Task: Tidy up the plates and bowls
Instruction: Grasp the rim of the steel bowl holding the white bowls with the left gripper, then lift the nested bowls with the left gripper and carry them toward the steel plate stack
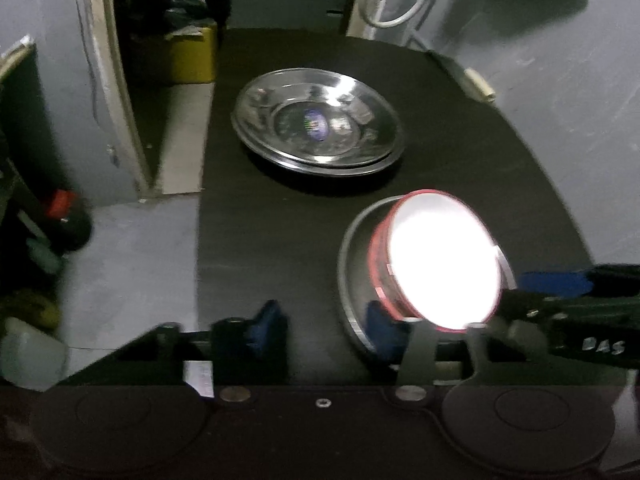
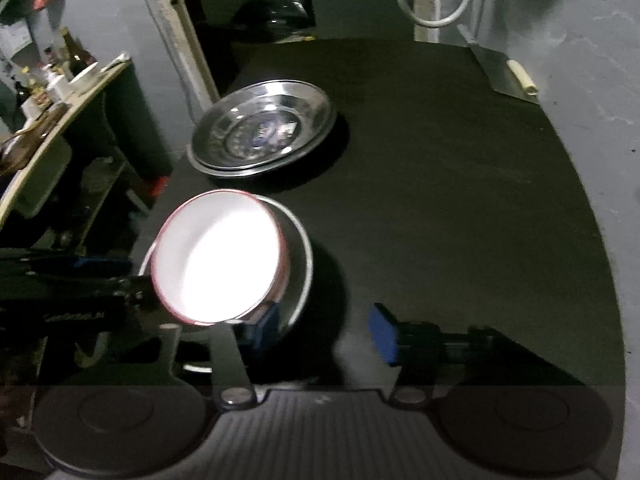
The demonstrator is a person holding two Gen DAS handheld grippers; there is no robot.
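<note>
A stack of steel plates [image 1: 318, 126] [image 2: 262, 128] sits at the back of the black table. Nearer, a red-rimmed white bowl [image 1: 440, 260] [image 2: 218, 256] stands tilted inside a steel bowl [image 1: 348, 264] [image 2: 302, 256]. My left gripper [image 1: 324, 320] is open, its right pad by the steel bowl's near rim. My right gripper [image 2: 326, 332] is open, its left pad close to the steel bowl's near side. In each view the other gripper reaches in from the side toward the white bowl; whether it touches is unclear.
The black table [image 1: 280, 240] [image 2: 440, 200] ends at a grey wall on the right. A steel scraper with a pale handle [image 2: 508, 74] lies at its back right edge. A yellow box [image 1: 192, 56] and a cluttered shelf [image 2: 52, 92] stand off the left side.
</note>
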